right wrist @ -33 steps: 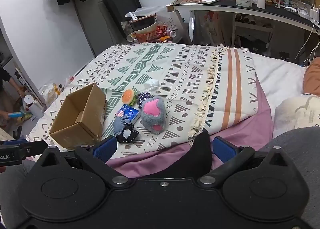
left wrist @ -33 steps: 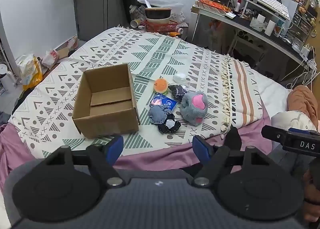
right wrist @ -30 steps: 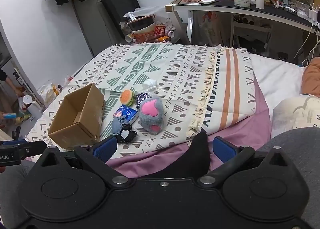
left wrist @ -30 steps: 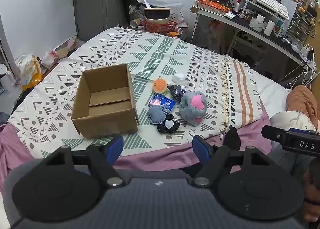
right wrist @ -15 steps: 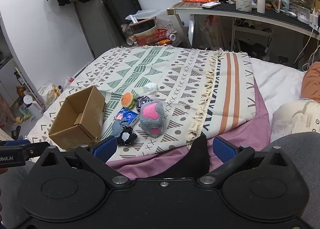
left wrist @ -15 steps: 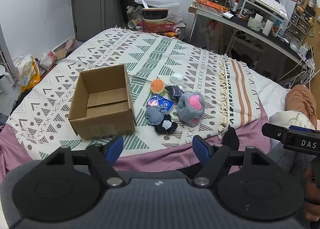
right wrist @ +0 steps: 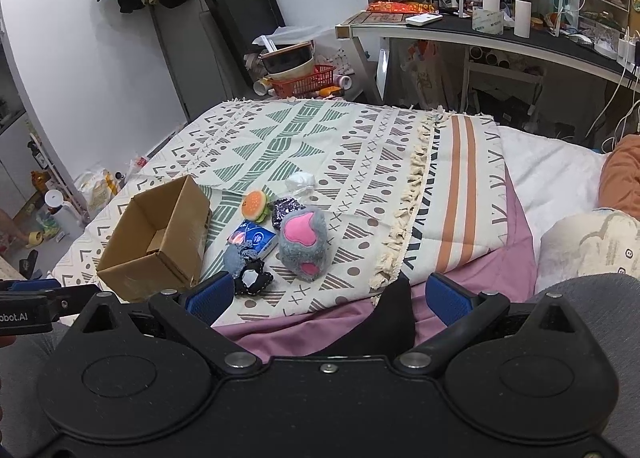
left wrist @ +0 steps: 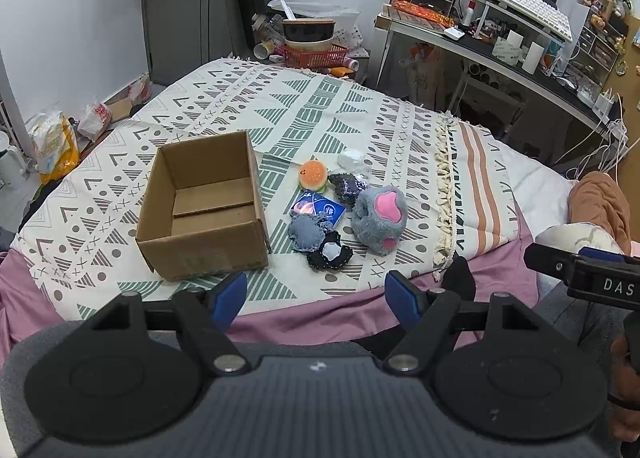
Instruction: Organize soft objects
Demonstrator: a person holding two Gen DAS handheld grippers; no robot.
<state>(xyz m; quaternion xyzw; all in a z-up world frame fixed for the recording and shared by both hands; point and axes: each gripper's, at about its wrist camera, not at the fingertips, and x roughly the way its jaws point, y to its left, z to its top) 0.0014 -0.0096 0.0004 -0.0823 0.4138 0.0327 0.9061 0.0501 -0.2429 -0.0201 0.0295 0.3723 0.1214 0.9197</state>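
An open, empty cardboard box [left wrist: 204, 209] [right wrist: 160, 242] sits on the patterned blanket. To its right lies a cluster of soft things: a grey plush paw with pink pads [left wrist: 378, 219] [right wrist: 302, 244], an orange burger toy [left wrist: 313, 174] [right wrist: 254, 205], a blue packet [left wrist: 318, 209] [right wrist: 254, 238], a dark sequin pouch [left wrist: 347, 185], a grey denim piece [left wrist: 306, 232], a black-and-white piece [left wrist: 329, 254] [right wrist: 252, 278] and a white wad [left wrist: 350, 157] [right wrist: 301, 180]. My left gripper [left wrist: 316, 296] and right gripper [right wrist: 328, 294] hang open, well short of them, near the bed's front edge.
The blanket [left wrist: 304, 109] covers a bed with a purple sheet [left wrist: 320, 318]. A cluttered desk [left wrist: 500, 53] stands at the back right, a red basket with bowls [left wrist: 310, 45] behind the bed. Pillows [right wrist: 588, 242] lie right. A dark sock [right wrist: 384, 318] and grey-clad legs are close below.
Both grippers have drawn back and risen slightly, so the box and soft things sit a little farther off. Nothing on the bed has moved.
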